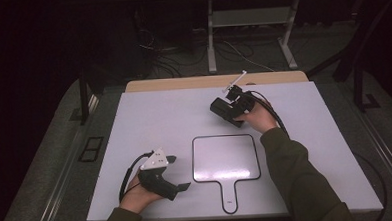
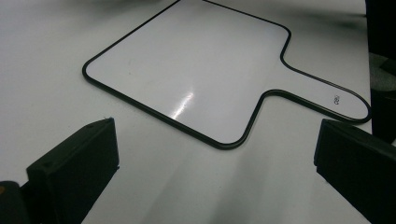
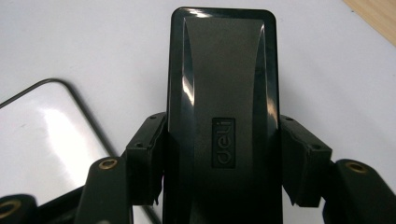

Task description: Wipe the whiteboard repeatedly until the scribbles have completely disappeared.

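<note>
one black eraser (image 3: 223, 116) is clamped between the right gripper (image 1: 226, 112) jaws, above the white table (image 1: 149, 117) beyond the single handled whiteboard (image 1: 226, 159). left gripper (image 1: 179, 174) rests wide open and empty beside the board, nothing between.

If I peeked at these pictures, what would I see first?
First, the black oblong plastic eraser block clamped in the right gripper, far across the white table. Next, the white paddle-shaped board with a black rim lying flat in the middle, and the left gripper open beside it.
</note>
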